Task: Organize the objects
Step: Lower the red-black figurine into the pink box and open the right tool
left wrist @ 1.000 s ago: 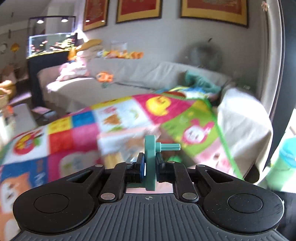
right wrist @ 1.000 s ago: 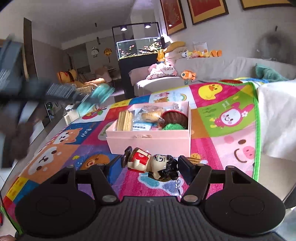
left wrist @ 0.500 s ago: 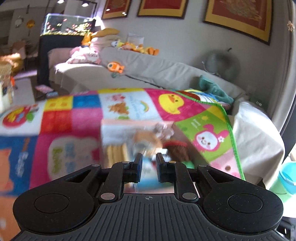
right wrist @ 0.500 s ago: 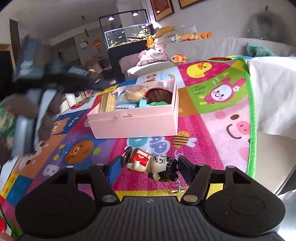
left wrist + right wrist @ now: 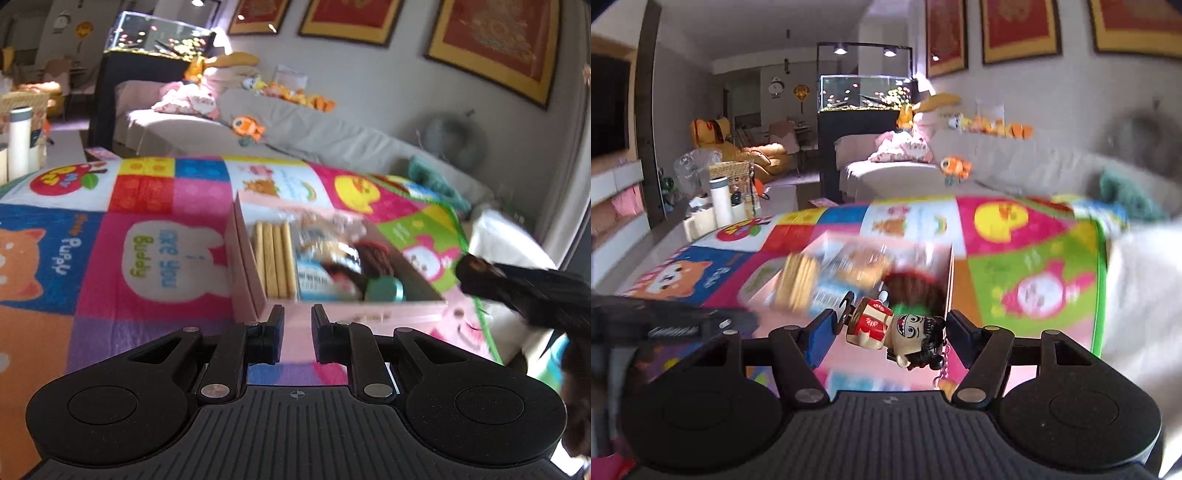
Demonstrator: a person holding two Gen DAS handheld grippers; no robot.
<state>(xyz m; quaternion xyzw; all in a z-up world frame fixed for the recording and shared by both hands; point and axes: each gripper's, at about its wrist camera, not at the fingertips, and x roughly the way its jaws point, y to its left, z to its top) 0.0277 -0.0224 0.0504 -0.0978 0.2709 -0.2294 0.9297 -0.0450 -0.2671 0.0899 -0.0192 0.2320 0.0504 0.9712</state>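
Left wrist view: left gripper [image 5: 297, 325], jaws nearly closed and empty, faces the pink box [image 5: 343, 314] on the play mat [image 5: 155, 254]. Right gripper [image 5: 892, 325] clamps a toy figure keychain [image 5: 897, 332], seemingly over the blurred box's near edge.

Teal peg [image 5: 384, 288] now in box [image 5: 243, 266]

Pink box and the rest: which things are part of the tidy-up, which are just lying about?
Job:
- pink box
- figurine keychain clamped in right tongs
- teal toy in the box

Lying about:
- play mat
- orange fish plush
- white bottle
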